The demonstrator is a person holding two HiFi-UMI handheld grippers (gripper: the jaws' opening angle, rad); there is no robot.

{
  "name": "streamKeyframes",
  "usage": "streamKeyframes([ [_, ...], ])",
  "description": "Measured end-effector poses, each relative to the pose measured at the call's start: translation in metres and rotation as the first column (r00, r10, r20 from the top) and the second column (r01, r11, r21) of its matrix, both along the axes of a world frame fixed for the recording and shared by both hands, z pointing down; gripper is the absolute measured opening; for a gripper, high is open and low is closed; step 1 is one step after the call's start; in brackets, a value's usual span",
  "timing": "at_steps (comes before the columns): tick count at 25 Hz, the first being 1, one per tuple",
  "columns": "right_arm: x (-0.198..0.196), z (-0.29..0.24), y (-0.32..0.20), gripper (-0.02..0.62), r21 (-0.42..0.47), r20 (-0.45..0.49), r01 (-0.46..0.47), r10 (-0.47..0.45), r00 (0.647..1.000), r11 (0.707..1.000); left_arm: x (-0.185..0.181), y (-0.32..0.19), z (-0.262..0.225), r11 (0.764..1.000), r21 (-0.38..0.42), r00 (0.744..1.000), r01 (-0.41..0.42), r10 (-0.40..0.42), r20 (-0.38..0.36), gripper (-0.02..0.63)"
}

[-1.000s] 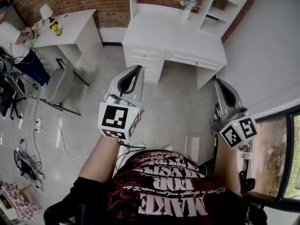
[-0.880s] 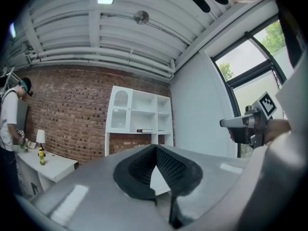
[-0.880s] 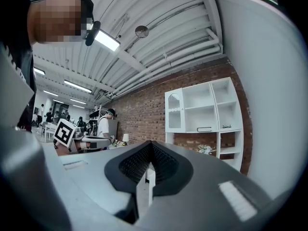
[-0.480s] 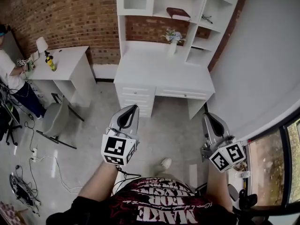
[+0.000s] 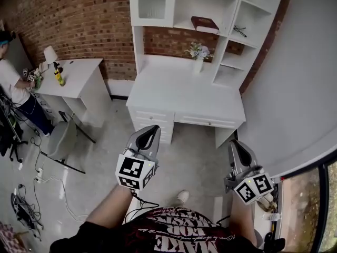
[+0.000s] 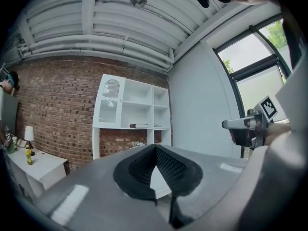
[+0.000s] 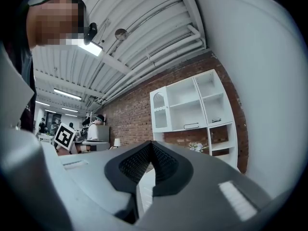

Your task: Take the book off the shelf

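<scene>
The book [image 5: 205, 24] lies flat on an open shelf [image 5: 210, 31] of the white unit, at about 12 o'clock from the person and well beyond both grippers, high above the desk [image 5: 184, 96]. The left gripper [image 5: 151, 132] and right gripper [image 5: 235, 146] are held level at waist height, side by side and pointing toward 12 o'clock. Each has its jaws closed tip to tip with nothing between them, likely because there is nothing within reach to grasp yet. A vase [image 5: 198, 62] of flowers stands on the desk just below the book, at 6 o'clock from it, so the reach will probably have to go in above it.
</scene>
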State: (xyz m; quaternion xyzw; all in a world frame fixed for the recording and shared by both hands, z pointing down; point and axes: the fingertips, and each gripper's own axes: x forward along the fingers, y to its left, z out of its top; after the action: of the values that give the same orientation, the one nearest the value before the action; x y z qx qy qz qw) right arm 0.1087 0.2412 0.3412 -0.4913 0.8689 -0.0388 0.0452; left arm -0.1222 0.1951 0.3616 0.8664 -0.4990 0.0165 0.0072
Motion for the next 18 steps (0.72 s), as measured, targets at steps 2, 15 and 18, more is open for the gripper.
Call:
streamKeyframes([
  [2,0.009,0.003,-0.018,0.028,-0.004,0.000,0.004,-0.004,1.000,1.000,0.005,-0.019,0.003,1.000,-0.009,1.000,0.015,-0.015,0.000,0.002],
  [15,0.056,0.012,-0.112,0.028,-0.016,0.025,0.085,-0.085,0.996,0.996,0.089,-0.097,0.017,0.999,-0.038,0.999,-0.016,0.018,0.049,0.002],
  [18,0.068,0.003,-0.123,0.028,0.002,0.027,0.100,-0.100,0.995,0.995,0.100,-0.108,0.007,1.000,-0.013,0.998,-0.007,0.008,0.058,0.002],
])
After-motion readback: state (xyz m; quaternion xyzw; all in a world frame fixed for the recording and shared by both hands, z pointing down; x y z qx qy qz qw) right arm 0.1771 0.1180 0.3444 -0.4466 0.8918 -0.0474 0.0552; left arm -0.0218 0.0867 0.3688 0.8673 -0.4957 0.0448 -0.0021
